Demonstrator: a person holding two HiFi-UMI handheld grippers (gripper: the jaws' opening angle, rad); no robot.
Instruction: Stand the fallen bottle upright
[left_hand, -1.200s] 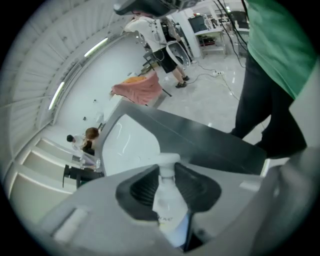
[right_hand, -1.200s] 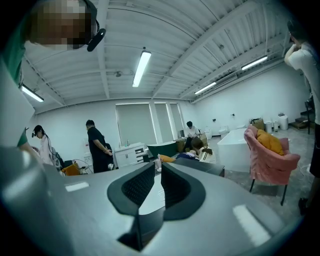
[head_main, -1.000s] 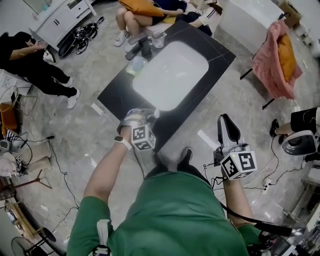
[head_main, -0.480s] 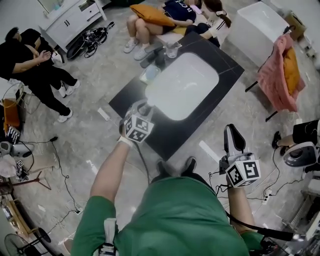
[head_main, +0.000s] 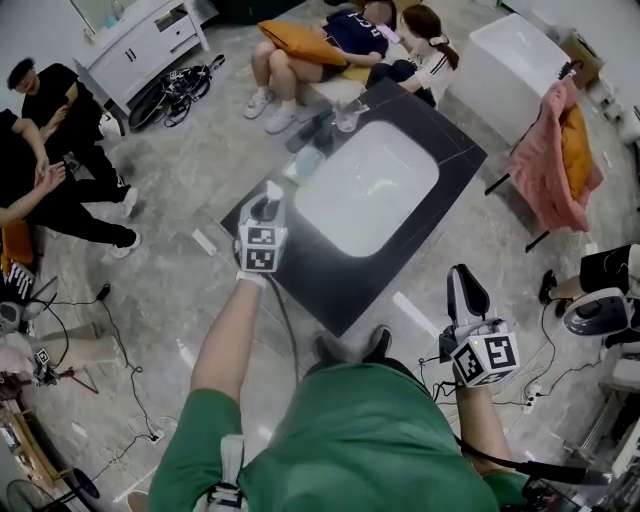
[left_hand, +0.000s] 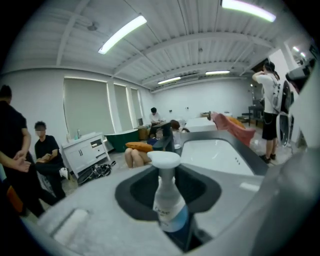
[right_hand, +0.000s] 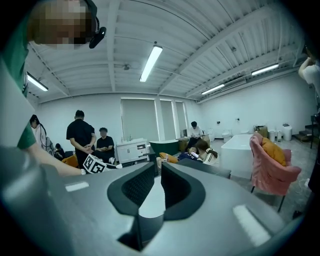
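Bottle (left_hand: 169, 202) has been rolled upright, clamped by left gripper (head_main: 266, 207) at basin's (head_main: 372, 190) 9 o'clock, likely for standing; right gripper (right_hand: 157, 175) is held slightly open, empty.

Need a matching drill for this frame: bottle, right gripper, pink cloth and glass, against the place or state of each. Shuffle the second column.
Things
1. white-capped clear plastic bottle
2. right gripper
3. pink cloth
4. clear drinking glass

Place or state
A. hanging off to the right of the black counter in the head view
B. standing at the far end of the black counter
C. clamped upright in the left gripper
D. nothing between its jaws

Pairs: 1-C, 2-D, 3-A, 4-B
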